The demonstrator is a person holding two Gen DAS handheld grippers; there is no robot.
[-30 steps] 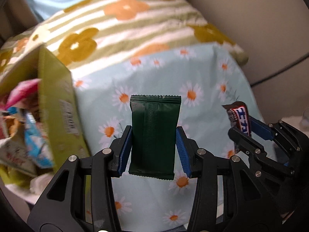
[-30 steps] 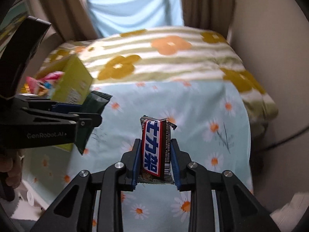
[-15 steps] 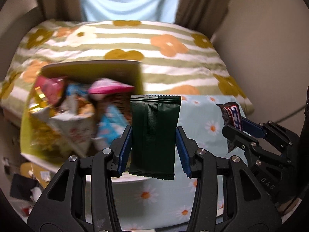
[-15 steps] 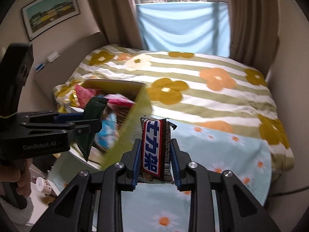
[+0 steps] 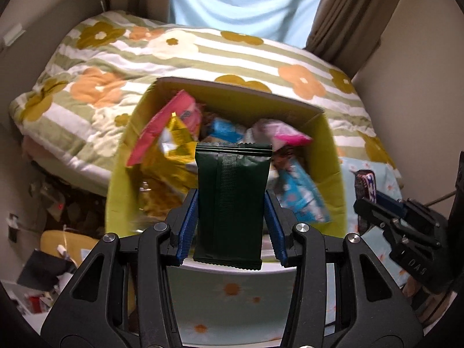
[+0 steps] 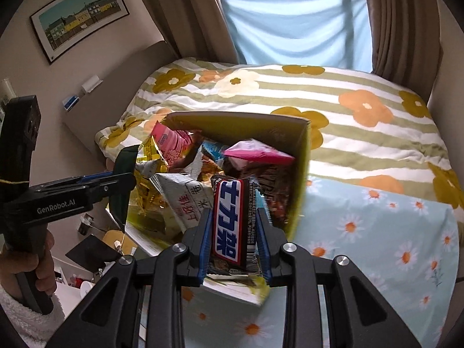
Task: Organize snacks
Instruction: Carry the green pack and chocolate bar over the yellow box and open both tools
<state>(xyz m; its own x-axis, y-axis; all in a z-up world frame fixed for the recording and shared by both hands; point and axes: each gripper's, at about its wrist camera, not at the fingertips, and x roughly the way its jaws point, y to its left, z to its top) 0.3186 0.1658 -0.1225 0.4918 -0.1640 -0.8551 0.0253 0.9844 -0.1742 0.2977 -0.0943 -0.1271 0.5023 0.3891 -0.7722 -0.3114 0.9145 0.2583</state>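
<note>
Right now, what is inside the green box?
The green box holds loose snacks: a pink packet, a gold bag, and blue wrappers. Whatever lies beneath them is covered.

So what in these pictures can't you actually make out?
- Dark green packet, left wrist view: only its plain back shows, so no label.
- Snack box bottom: hidden under piled packets, both views.
- Chocolate bar, right wrist view: small print too fine; lower end hidden behind the fingers.

Green packet (image 5: 232,203), apparently over box (image 5: 333,156).
</note>
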